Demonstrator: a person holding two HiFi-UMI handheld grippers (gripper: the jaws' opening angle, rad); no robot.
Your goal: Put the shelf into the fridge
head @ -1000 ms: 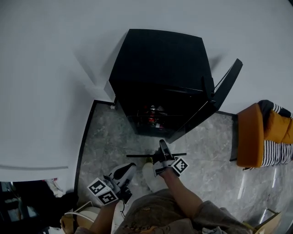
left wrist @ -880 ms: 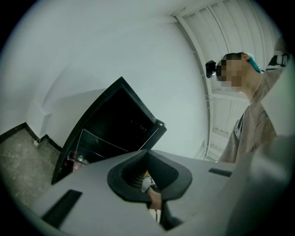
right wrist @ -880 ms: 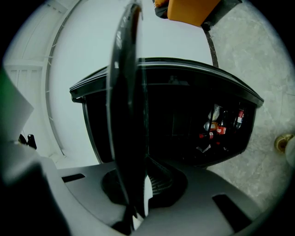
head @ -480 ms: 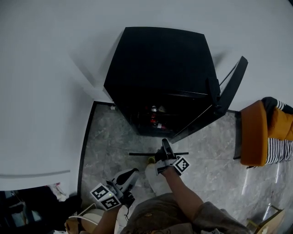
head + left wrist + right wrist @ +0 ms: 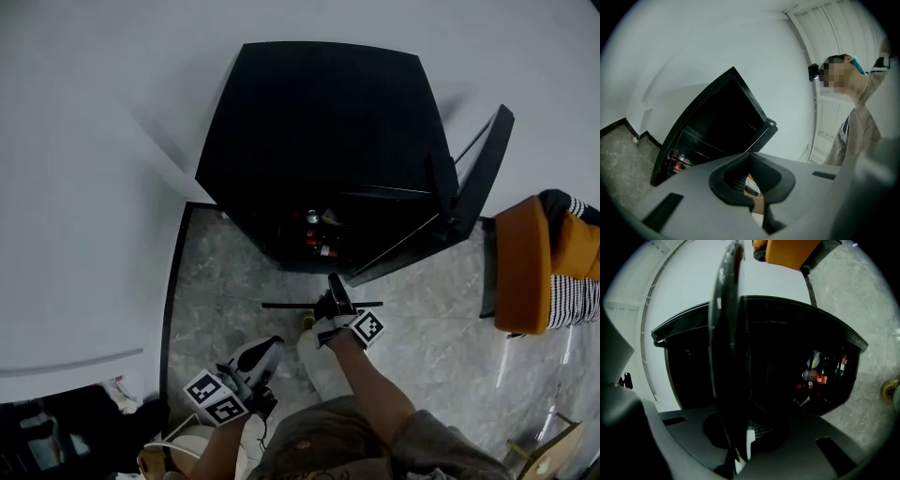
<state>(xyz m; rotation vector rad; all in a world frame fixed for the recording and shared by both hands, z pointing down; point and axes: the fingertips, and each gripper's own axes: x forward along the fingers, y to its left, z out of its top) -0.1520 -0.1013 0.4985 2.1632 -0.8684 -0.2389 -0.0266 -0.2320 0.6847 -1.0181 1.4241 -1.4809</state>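
Right gripper (image 5: 330, 298) clenched on shelf (image 5: 286, 305), open black fridge (image 5: 319, 131) just ahead, grey marble floor (image 5: 211, 281) beneath, white wall (image 5: 84, 169) beyond, left gripper (image 5: 267, 349) closed, empty, behind.

- One black fridge (image 5: 319, 131) stood there, with one door (image 5: 478, 178).
- One dark shelf (image 5: 281, 305) was in view.
- Two grippers were in view: the left gripper (image 5: 265, 345) and the right gripper (image 5: 334, 292).
- At least two red-labelled bottles (image 5: 821, 377) showed inside the fridge; the full number could not be told.
- One orange seat (image 5: 520, 272) carried one striped cloth (image 5: 574, 305).
- One person (image 5: 862, 126) showed in the left gripper view.
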